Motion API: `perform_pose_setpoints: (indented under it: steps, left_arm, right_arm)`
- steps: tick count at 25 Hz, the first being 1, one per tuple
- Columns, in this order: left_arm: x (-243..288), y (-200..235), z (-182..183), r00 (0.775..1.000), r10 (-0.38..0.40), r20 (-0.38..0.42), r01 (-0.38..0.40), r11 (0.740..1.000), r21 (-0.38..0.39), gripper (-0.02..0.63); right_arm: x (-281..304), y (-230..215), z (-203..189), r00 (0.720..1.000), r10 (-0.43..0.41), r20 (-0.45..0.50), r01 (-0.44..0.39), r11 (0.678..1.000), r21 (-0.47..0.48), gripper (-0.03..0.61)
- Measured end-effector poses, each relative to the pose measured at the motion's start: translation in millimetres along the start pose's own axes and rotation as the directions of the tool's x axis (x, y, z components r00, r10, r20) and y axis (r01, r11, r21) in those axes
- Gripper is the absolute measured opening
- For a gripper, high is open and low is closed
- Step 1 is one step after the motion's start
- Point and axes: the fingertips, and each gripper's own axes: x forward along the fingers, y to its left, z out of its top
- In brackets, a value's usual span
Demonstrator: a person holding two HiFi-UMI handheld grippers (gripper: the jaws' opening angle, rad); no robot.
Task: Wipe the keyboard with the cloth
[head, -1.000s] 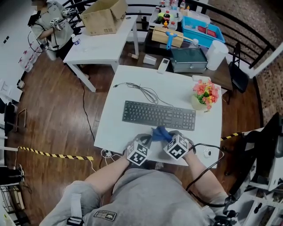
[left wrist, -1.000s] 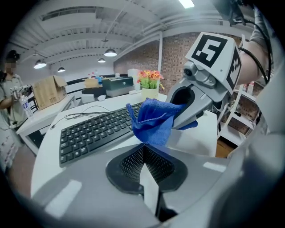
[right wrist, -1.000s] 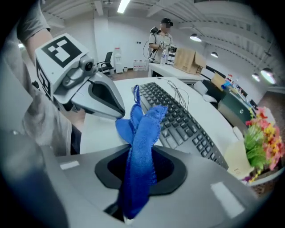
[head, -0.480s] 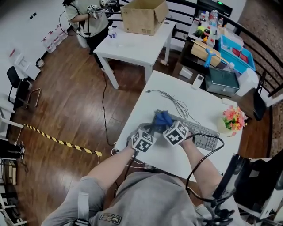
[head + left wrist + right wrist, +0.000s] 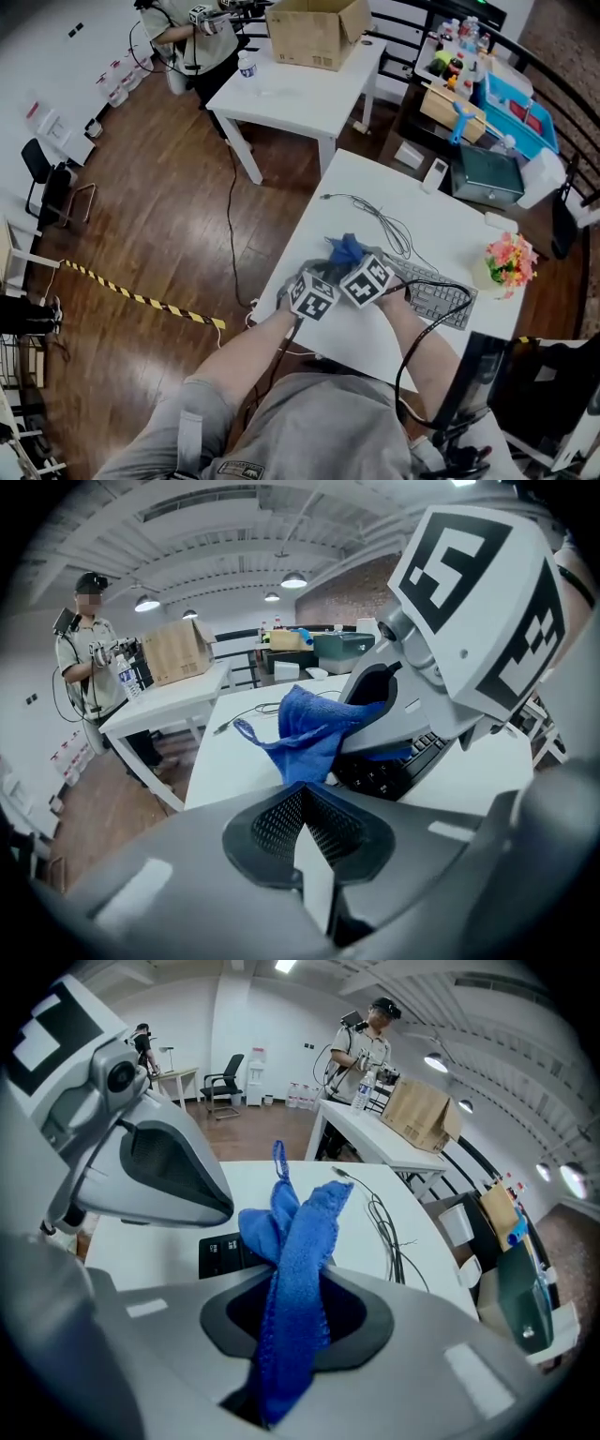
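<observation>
Between the jaws of the right claw [image 5: 292, 1335] runs the blue cloth [image 5: 300, 1227]. They are drawn narrow and pinch it as a bunched strip, and its loose end flares up past the tips. The left claw [image 5: 309, 841] is just beside it with its pads pressed together and nothing between them, so it takes no part in holding the cloth.

Just beyond both claws lies the keyboard [image 5: 439, 300], set across the near part of the white table [image 5: 445, 220]. The claws hang over its left end, where a few dark keys show under the cloth in the right gripper view. In the left gripper view a fold of blue lies under the right claw, against or just above those keys — which of the two I cannot tell. Farther out on the table are the loose coils of the keyboard's cable [image 5: 380, 217], and a pot of flowers [image 5: 509, 260] stands near the far right corner.

By my reading the first part is done: the cloth is picked up, held firmly and brought to the keyboard. The wiping itself looks to be at the left end only. The long run of keys toward the right lies uncovered, well away from the cloth — nothing shows whether it has been wiped, so I would count most of the strokes as yet to come.
</observation>
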Motion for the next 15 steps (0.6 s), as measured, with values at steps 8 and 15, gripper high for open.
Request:
perform_pose_setpoints:
  steps: [8, 15]
  left_arm:
    - [24, -75, 48, 0.992, -0.118, 0.032, 0.114, 0.988, 0.106, -0.006]
    - [50, -178, 93, 0.962, -0.271, 0.036, 0.256, 0.939, 0.231, -0.006]
  right_arm:
    - [-29, -37, -73, 0.998, -0.051, -0.048, 0.055, 0.994, 0.098, 0.086]
    - [-79, -88, -198, 0.978, -0.144, -0.148, 0.180, 0.947, 0.266, 0.086]
